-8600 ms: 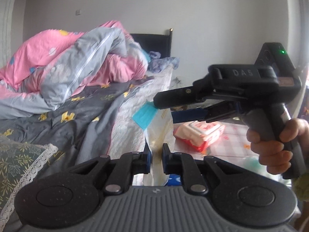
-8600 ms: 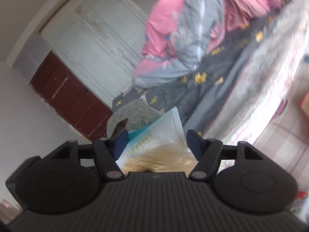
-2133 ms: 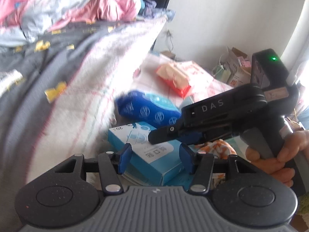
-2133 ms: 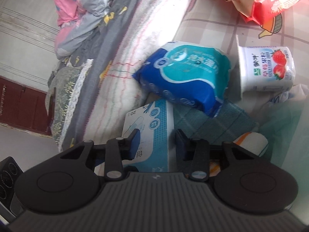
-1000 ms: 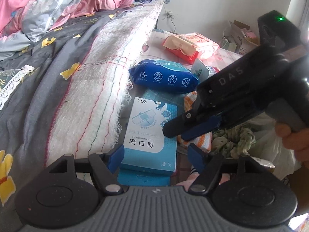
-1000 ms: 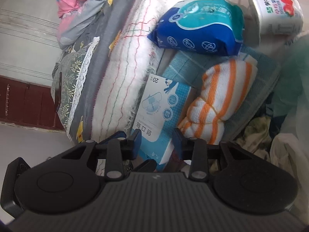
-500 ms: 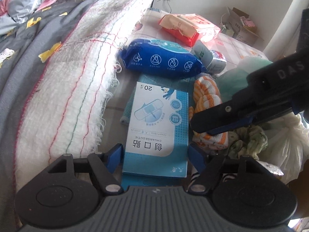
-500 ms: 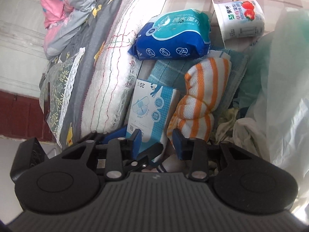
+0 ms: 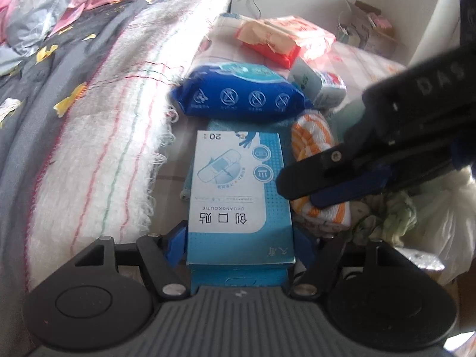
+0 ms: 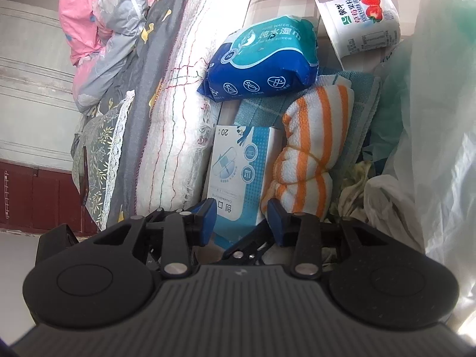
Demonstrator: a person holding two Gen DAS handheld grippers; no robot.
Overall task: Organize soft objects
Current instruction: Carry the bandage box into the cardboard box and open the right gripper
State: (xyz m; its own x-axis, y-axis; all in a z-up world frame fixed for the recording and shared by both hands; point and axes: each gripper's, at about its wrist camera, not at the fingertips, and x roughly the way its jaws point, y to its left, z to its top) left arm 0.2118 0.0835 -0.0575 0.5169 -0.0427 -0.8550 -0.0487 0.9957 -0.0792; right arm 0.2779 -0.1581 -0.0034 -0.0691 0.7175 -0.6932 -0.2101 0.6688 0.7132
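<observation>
A light blue bandage box (image 9: 238,184) lies on a teal cloth (image 10: 363,95) beside the bed. My left gripper (image 9: 239,245) is open, its jaws either side of the box's near end. An orange-striped rolled towel (image 10: 315,148) lies right of the box, also in the left wrist view (image 9: 312,136). My right gripper (image 10: 241,217) is open and empty above the box's near end and the left gripper; in the left wrist view it (image 9: 300,193) hovers over the towel. A blue wet-wipes pack (image 9: 241,98) lies beyond the box.
A yogurt cup (image 10: 363,20) and a red-and-cream pack (image 9: 282,38) lie further back. The bed's white blanket edge (image 9: 119,136) borders the left. White and green plastic bags (image 10: 416,148) and crumpled cloth (image 9: 383,217) fill the right.
My left gripper has moved down and forward until its jaws straddle the box's near end. My right gripper has stayed over the towel and box, open and empty.
</observation>
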